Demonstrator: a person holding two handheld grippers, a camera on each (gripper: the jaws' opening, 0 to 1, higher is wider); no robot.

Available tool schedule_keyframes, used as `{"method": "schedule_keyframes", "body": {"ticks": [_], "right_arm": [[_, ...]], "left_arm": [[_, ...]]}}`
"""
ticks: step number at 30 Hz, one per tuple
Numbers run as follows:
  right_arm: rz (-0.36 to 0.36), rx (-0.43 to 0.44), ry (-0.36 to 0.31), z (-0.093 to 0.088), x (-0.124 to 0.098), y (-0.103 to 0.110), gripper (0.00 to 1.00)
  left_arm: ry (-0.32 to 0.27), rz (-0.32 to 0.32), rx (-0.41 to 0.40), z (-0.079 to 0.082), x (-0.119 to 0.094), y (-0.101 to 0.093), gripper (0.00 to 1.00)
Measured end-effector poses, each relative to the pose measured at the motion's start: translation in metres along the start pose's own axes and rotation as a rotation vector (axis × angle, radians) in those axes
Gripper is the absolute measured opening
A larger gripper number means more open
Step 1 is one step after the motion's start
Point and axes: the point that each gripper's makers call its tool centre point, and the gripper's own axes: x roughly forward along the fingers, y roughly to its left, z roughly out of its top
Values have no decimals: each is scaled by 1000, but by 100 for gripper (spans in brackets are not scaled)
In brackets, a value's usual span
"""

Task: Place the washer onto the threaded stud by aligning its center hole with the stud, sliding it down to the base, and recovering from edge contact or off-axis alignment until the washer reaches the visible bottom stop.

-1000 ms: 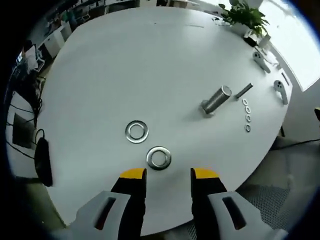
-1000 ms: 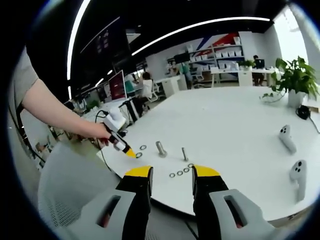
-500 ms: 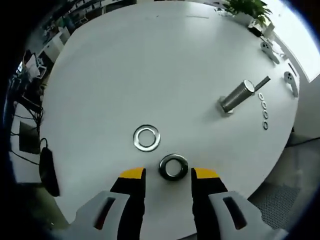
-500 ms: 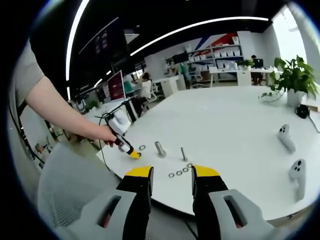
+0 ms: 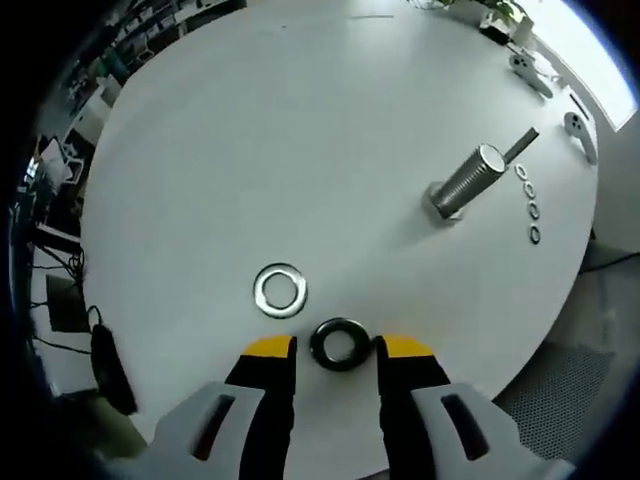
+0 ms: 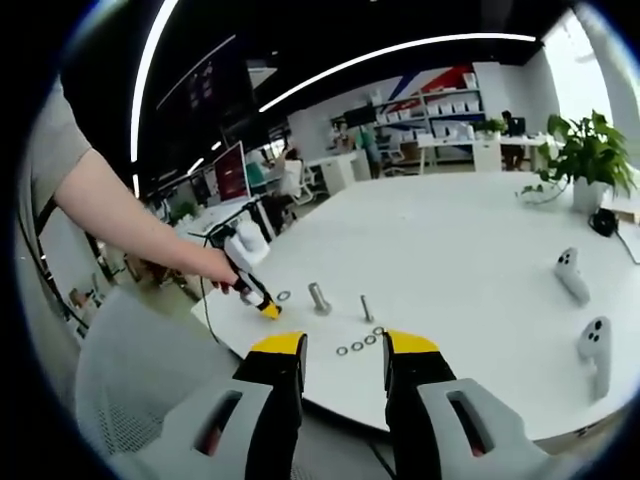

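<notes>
On the white table (image 5: 300, 130), a dark steel washer (image 5: 340, 325) lies flat between the yellow tips of my left gripper (image 5: 337, 348), which is open and low over it; the tips look apart from it. A second, brighter washer (image 5: 259, 290) lies just beyond to the left. The thick threaded stud (image 5: 465, 182) stands upright at the far right. In the right gripper view, my right gripper (image 6: 344, 345) hangs open and empty off the table's near edge, looking at the stud (image 6: 319, 297) and at the left gripper (image 6: 255, 292) in a person's hand.
A thin screw (image 5: 520, 145) and a row of small washers (image 5: 528, 200) lie beyond the stud. Two white controllers (image 6: 570, 275) (image 6: 597, 345) rest at the right, with a potted plant (image 6: 590, 150) behind. A black object (image 5: 105, 360) hangs off the table's left edge.
The left gripper has advanced and dropped, so the near washer went from ahead of its tips to between them. The right gripper has held still.
</notes>
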Motion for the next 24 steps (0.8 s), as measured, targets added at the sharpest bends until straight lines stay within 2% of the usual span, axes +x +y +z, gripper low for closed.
{"method": "schedule_keyframes", "body": {"ticks": [3, 9, 11, 13, 17, 24], "right_arm": [[-3, 2, 0, 0, 0, -1, 33], [-7, -1, 1, 0, 0, -1, 33], [-15, 5, -6, 1, -1, -3, 33], [-15, 4, -4, 1, -1, -3, 33], [-15, 2, -1, 0, -1, -3, 33], [-14, -2, 11, -2, 0, -2, 32]], "left_arm": [[23, -11, 38, -2, 0, 0, 30], [39, -11, 41, -2, 0, 0, 30], [46, -13, 55, -2, 1, 1, 28], [49, -11, 65, -3, 0, 2, 21], [57, -12, 77, -4, 2, 0, 21], [58, -9, 60, -3, 2, 1, 20]]}}
